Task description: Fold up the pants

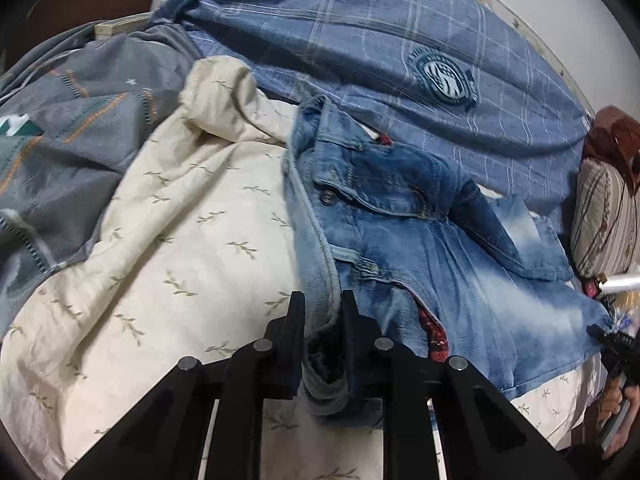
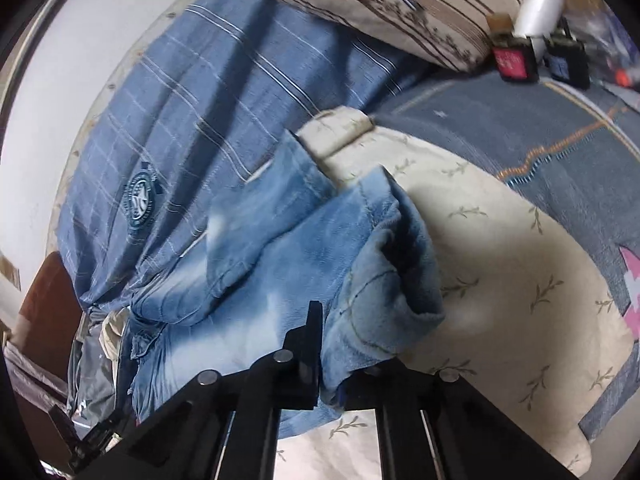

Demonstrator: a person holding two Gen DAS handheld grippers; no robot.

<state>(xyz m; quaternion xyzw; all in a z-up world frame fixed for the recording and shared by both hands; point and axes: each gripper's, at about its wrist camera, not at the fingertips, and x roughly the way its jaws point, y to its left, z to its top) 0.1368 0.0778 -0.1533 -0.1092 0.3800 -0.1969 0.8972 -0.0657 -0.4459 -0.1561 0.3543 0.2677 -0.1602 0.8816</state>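
Observation:
Faded blue jeans (image 1: pixel 420 240) lie crumpled across a cream leaf-print blanket (image 1: pixel 180 240) on a bed. In the left wrist view my left gripper (image 1: pixel 322 312) is shut on the waistband edge, and denim fills the narrow gap between its black fingers (image 1: pixel 296 320). The button and fly sit just beyond the tips. In the right wrist view my right gripper (image 2: pixel 332 332) is shut on the jeans (image 2: pixel 280 260) at a leg end. One finger shows and the rolled hem (image 2: pixel 400 272) drapes over the other. The right gripper also appears at the left view's right edge (image 1: pixel 616 344).
A blue checked quilt (image 1: pixel 400 40) with a round badge is bunched behind the jeans against a white wall (image 2: pixel 48 120). A grey patterned blanket (image 1: pixel 80 140) lies to the left. A striped pillow (image 2: pixel 400 4) and small dark boxes (image 2: pixel 516 60) lie near the leg end.

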